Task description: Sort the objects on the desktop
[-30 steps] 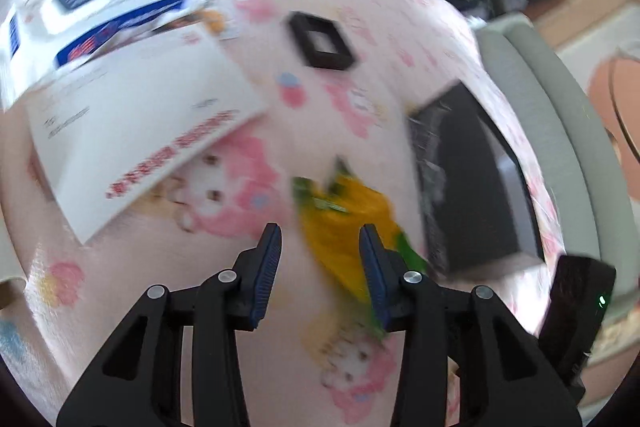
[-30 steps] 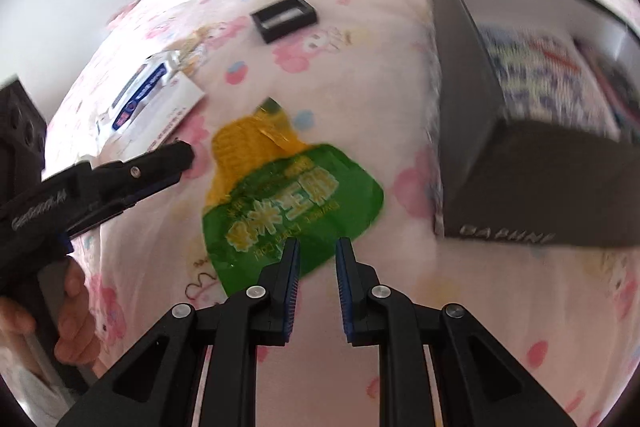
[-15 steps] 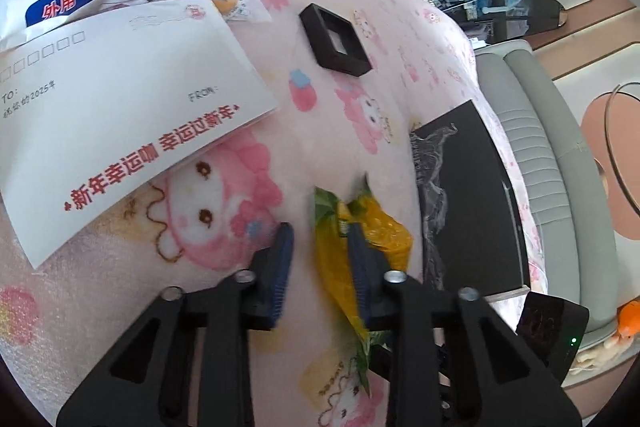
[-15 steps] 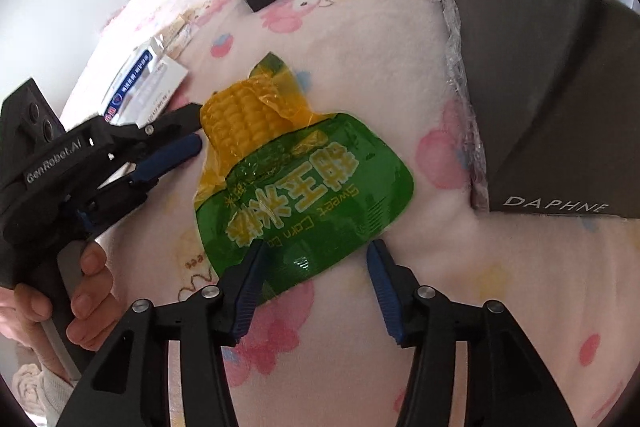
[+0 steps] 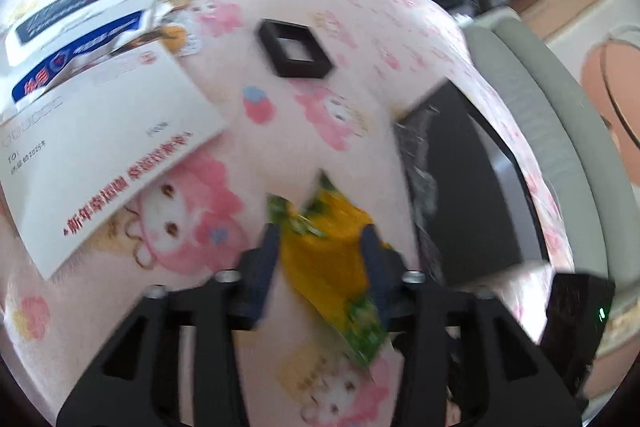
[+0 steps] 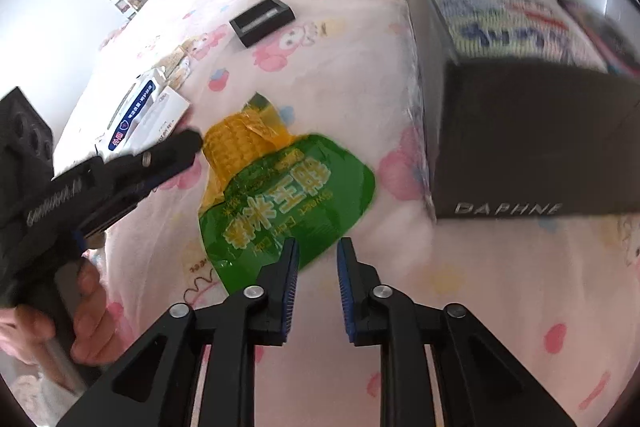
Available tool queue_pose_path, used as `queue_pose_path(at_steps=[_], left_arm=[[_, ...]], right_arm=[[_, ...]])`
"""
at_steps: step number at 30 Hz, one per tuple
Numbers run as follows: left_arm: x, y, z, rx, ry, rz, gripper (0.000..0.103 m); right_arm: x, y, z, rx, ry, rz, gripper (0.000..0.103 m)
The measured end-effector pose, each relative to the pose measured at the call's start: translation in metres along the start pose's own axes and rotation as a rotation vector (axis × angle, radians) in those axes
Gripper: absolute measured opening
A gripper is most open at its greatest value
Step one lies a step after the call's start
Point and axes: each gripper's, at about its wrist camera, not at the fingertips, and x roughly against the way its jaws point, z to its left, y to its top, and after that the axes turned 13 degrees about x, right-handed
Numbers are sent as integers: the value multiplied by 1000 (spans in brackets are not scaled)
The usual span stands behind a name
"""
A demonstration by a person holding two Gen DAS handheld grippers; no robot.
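Straddling the corn packet (image 5: pixel 328 259) — left gripper (image 5: pixel 320 247) fingers wide, right gripper (image 6: pixel 317 267) fingers narrowly parted, empty.

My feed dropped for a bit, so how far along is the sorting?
Done: the black box already holds a few printed packets. In hand: the corn packet lies on the pink cloth; the left gripper straddles its yellow end, and the right gripper is open at its green edge, neither visibly clamped. Left: the envelope, the wipes pack and the small black tray remain on the cloth.
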Motion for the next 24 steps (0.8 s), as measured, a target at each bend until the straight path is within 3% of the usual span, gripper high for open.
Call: queue_pose_path(at_steps=[2, 7, 10, 16, 18, 19, 24], left_arm=[[-9, 3, 6, 25, -21, 18, 60], [-22, 3, 1, 8, -20, 41, 63], [-22, 1, 3, 19, -50, 68, 58], [-4, -10, -10, -55, -9, 79, 50], [5, -18, -18, -98, -7, 92, 49], [11, -23, -23, -123, -13, 97, 35], [26, -17, -26, -147, -19, 34, 32]], right_arm=[[-5, -1, -2, -14, 4, 25, 38], [-24, 5, 1, 16, 10, 53, 44], [-25, 7, 4, 30, 3, 42, 44], [-11, 6, 6, 35, -50, -26, 28], [-3, 6, 1, 16, -69, -50, 27], [0, 6, -3, 5, -77, -56, 27], [9, 10, -18, -47, -55, -77, 27]])
